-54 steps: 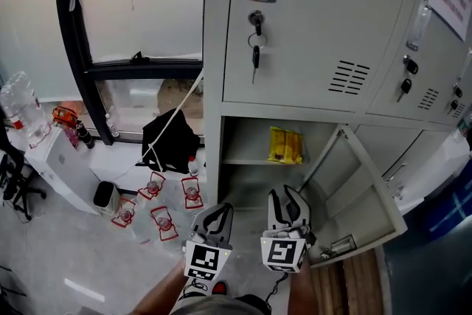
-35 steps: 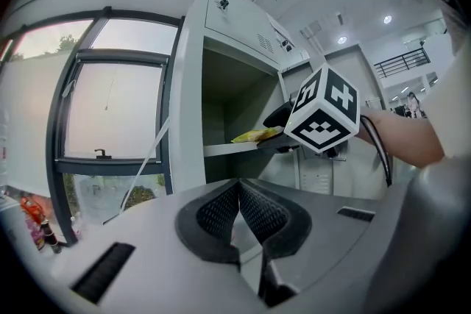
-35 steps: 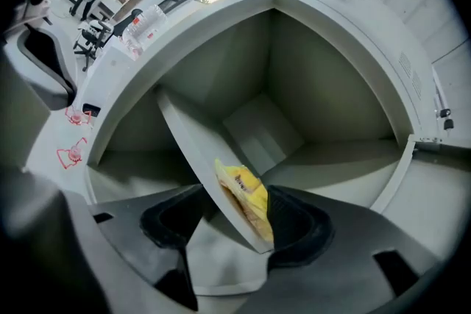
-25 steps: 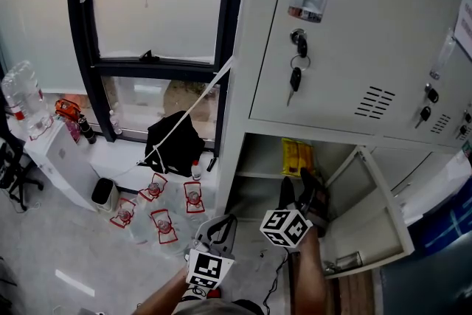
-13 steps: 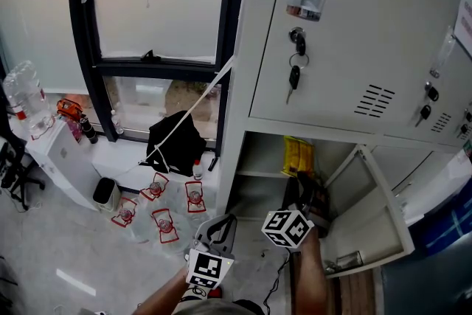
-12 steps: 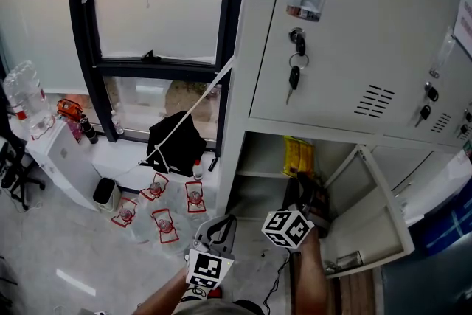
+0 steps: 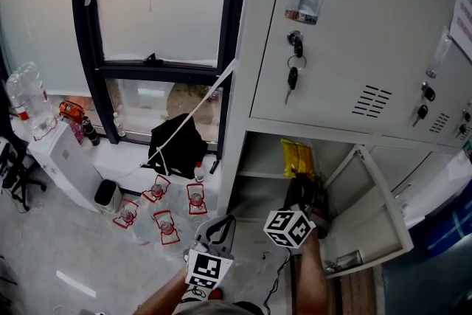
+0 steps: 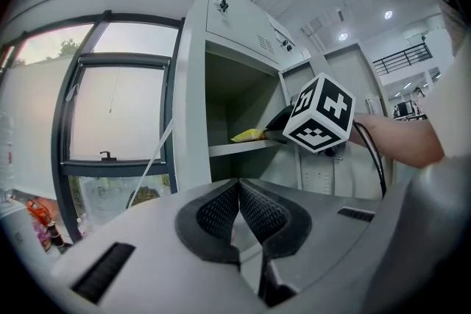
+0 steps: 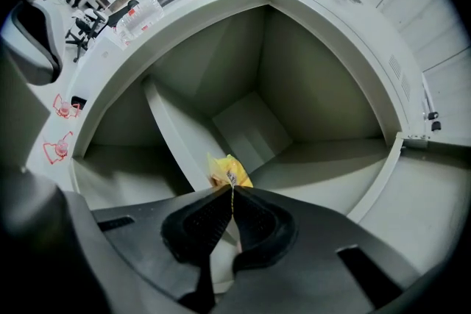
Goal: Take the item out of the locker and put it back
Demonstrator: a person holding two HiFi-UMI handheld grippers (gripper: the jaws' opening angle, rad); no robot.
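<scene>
Right gripper view: my right gripper (image 9: 231, 195) is pinched shut on the yellow snack packet (image 9: 228, 171), which lies on the locker shelf (image 9: 173, 132). My left gripper (image 8: 239, 191) is closed and empty. Removal and return are both pending.

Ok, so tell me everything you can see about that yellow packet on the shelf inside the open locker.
The yellow plastic packet looks crinkly and glossy, with small print too blurred to read. It lies on the grey metal shelf of the open lower locker compartment, its long side running towards the back. The right gripper is closing on its near edge, with the thin seam pinched between the pads. Nothing else touches it.
</scene>
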